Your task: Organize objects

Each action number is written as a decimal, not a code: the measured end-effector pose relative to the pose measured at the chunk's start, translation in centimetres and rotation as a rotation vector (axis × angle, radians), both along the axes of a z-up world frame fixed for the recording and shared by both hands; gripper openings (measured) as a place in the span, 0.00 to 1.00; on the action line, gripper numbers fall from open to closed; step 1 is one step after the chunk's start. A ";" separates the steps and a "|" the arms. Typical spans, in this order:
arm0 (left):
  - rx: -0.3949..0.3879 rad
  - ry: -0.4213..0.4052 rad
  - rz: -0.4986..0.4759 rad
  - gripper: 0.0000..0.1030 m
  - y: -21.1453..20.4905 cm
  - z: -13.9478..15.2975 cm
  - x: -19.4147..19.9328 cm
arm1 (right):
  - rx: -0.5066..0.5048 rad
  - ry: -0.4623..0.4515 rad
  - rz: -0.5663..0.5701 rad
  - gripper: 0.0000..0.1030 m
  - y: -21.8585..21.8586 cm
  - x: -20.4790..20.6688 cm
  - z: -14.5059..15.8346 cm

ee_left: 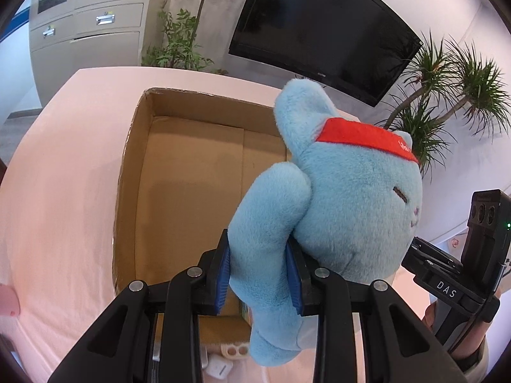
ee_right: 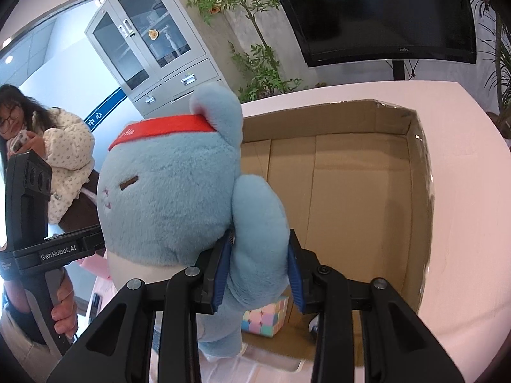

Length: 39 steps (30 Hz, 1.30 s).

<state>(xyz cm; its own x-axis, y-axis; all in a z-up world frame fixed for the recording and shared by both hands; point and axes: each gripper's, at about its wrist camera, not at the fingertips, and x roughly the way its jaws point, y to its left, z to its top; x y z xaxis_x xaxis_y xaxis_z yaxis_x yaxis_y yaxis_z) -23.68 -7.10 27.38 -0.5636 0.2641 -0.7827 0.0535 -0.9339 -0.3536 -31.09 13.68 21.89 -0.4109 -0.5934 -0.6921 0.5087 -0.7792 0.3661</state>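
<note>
1. The left tongs (ee_left: pixel 260 274) are nearly shut, their blue pads squeezing one soft arm of a blue plush toy (ee_left: pixel 345 198)
2. The right tongs (ee_right: pixel 260 274) are closed to about the same narrow gap on the toy's other arm, so the toy (ee_right: pixel 172 198) hangs between the two tools, carried from both sides, probably because it is bulky and floppy
3. The toy wears a red headband (ee_left: pixel 367 138) and its head tilts away from each camera; it is held up in the air, over the near edge of an open cardboard box (ee_left: pixel 137 166)
4. Where the toy is: above the box, not yet inside it
5. Inside the box (ee_right: pixel 418 172), most of the floor is bare; a pastel puzzle cube (ee_right: pixel 265 319) sits at the near end, just under the toy's feet
6. The box walls stand upright on all sides, so the toy must, I judge, clear the near wall before being lowered
7. The pink desk (ee_left: pixel 64 166) around the box has open room on both sides
8. A person in a pale quilted jacket (ee_right: pixel 68 159) stands beyond the desk, well apart from the box
</note>
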 end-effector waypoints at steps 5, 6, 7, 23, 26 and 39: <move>-0.004 -0.007 0.018 0.27 -0.1 -2.0 -3.0 | 0.016 -0.003 -0.005 0.31 -0.9 -2.8 -1.4; -0.002 -0.010 0.020 0.27 -0.2 -2.7 -3.8 | 0.023 -0.003 -0.007 0.31 -1.1 -3.4 -1.7; -0.001 -0.012 0.021 0.27 -0.2 -3.2 -4.3 | 0.031 -0.003 -0.007 0.31 -1.3 -3.9 -2.2; -0.016 -0.132 0.040 0.28 0.8 -14.5 -9.7 | 0.140 -0.123 -0.032 0.32 -1.7 -8.1 -10.7; -0.034 -0.165 0.045 0.31 0.7 -15.4 -9.5 | 0.159 -0.170 -0.024 0.36 -1.3 -8.5 -11.8; 0.048 -0.131 0.022 0.55 -0.2 -11.1 3.0 | -0.095 -0.138 0.029 0.71 6.5 2.2 -5.5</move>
